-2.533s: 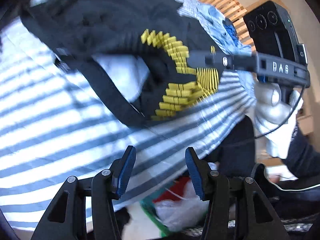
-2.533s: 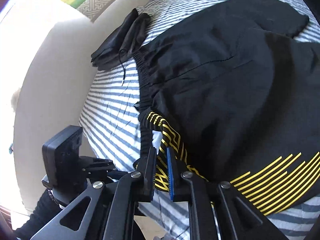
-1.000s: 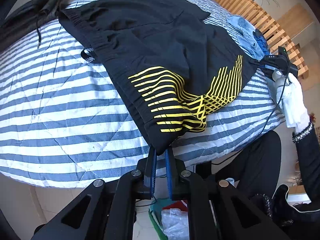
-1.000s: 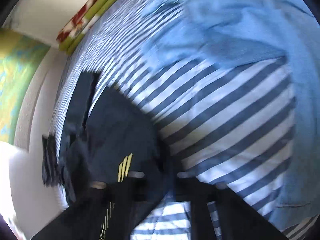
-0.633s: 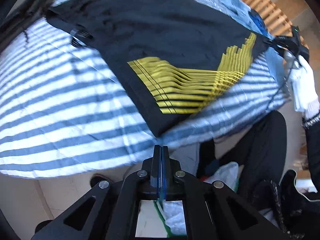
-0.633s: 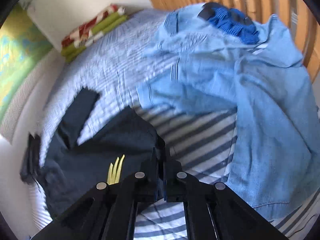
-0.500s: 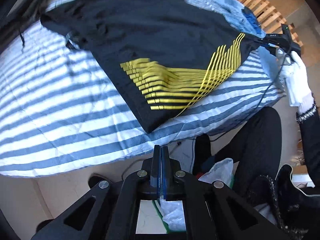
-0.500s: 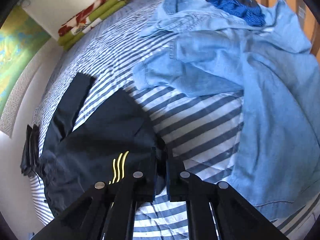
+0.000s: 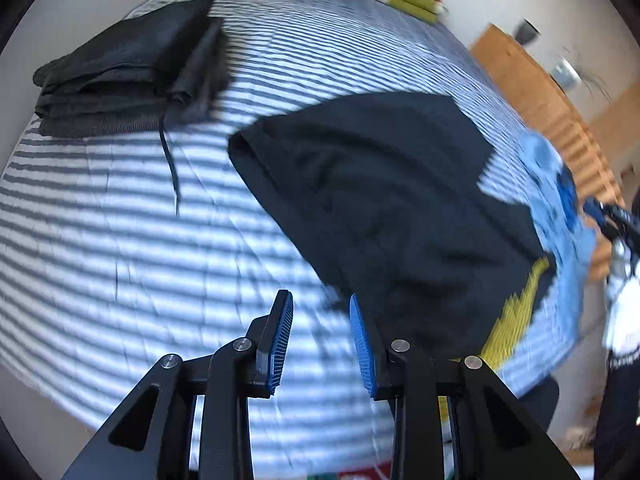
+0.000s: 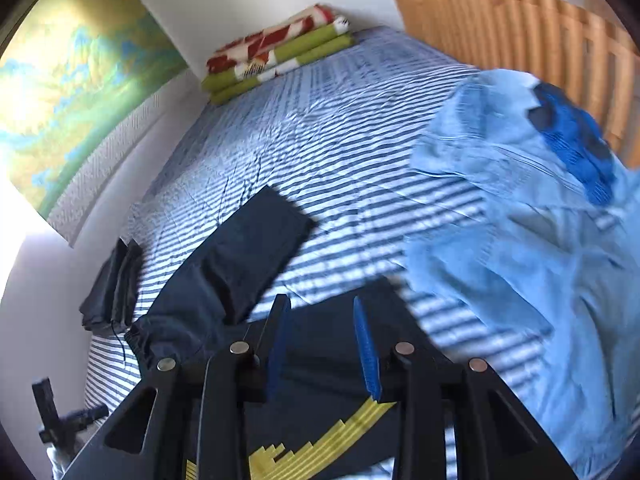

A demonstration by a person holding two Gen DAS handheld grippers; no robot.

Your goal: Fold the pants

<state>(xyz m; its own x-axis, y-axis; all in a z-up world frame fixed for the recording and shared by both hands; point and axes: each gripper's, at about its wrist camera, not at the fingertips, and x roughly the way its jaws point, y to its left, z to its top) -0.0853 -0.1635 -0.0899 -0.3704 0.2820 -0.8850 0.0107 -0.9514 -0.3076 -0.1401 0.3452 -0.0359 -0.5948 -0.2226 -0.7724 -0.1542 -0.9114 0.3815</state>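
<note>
Pants [image 9: 400, 208], black with a yellow line print, lie spread on the striped bed [image 9: 120, 240] in your left wrist view. Your left hand-held gripper [image 9: 322, 332] hangs over the near edge with its blue pads apart and nothing between them; the right-side pad sits just at the hem of the black cloth. A folded dark garment [image 9: 128, 68] with a loose drawstring rests well apart at the far left. At the right edge you see blue denim clothes [image 9: 560, 208] and your other gloved hand [image 9: 620, 312], though blur hides detail.

In your right wrist view, the right hand-held gripper [image 10: 322, 344] is likewise spread wide and empty, above the pants [image 10: 240, 272]. One leg reaches up the bed toward a folded red and green blanket [image 10: 280, 52]. Light blue denim [image 10: 520, 240] lies piled just beside the pants on the right, by the wooden slatted headboard [image 10: 520, 20].
</note>
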